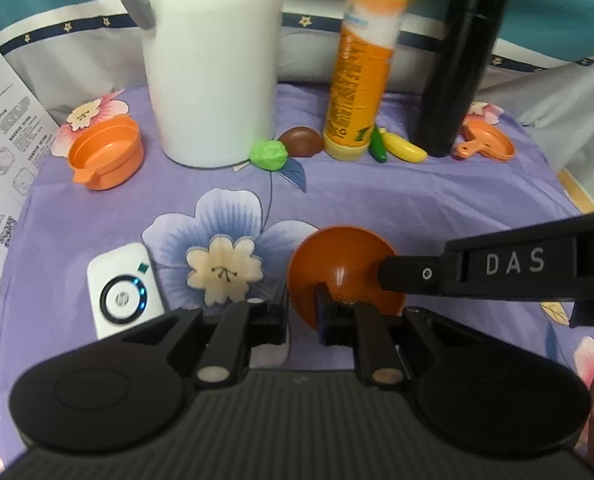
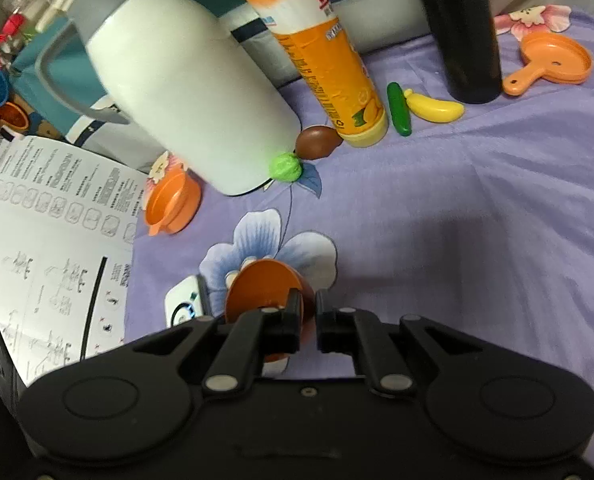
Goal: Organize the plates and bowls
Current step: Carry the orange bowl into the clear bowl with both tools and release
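Note:
A small dark orange bowl sits tilted between both grippers. My left gripper has its jaws around the bowl's near rim. My right gripper has its jaws closed on the bowl's rim; it enters the left wrist view from the right, its finger reaching into the bowl. A lighter orange bowl with a tab sits at the left. An orange toy pan lies at the back right.
On the purple flowered cloth stand a white jug, an orange bottle and a black flask. Toy food lies at their feet: green ball, brown piece, cucumber, banana. A white remote and a paper sheet lie left.

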{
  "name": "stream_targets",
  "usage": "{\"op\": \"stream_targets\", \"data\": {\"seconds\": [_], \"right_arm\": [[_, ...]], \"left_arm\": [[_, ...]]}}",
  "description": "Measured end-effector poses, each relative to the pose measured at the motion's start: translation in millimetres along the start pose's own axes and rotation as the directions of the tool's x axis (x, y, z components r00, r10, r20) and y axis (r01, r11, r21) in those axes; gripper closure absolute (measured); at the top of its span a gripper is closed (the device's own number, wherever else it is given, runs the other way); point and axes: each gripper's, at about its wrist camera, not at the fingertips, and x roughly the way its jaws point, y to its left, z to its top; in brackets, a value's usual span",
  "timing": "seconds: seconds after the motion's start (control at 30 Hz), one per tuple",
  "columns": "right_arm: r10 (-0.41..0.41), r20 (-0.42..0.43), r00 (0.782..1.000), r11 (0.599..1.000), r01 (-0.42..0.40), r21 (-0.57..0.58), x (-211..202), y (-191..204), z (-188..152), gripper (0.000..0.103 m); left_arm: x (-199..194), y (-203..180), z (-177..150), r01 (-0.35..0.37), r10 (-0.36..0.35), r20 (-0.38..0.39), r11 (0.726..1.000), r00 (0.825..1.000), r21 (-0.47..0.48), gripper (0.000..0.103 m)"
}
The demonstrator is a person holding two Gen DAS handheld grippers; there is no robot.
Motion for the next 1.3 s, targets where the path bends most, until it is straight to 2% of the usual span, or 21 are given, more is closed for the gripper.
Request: {"op": "stream_targets", "data": {"seconds": [0.27, 0.7, 1.03, 1.3], "right_arm": [[0.008, 0.013, 1.000, 1.000, -0.008, -0.013, -48.9, 0.8, -34.3, 0.096], [0.009, 0.046, 0.999, 1.000, -0.009, -0.019, -128.0, -16.8, -97.6, 0.096], [-0.026, 0.020, 0.999, 1.000, 0.026, -0.006, -148.7, -43.6, -137.9, 0.096], [-0.044, -0.003, 0.999, 0.999, 0.044, -0.004, -141.5, -51.8, -147.9, 0.096]], "left_arm": [[-47.5, -17.3, -28.9, 0.015, -0.015, 0.006, 1.000, 1.000, 0.011, 0.090], [-116.1, -58.8, -76.7, 0.045, -0.048, 0.040, 0.996, 0.998, 0.079, 0.090], [-117.7, -81.7, -116.8, 0.073, -0.072, -0.017, 0.990, 0.997, 0.121, 0.090], [-103.2, -84.2, -126.7, 0.066, -0.059, -0.056, 0.988, 0.997, 0.139, 0.090]]}}
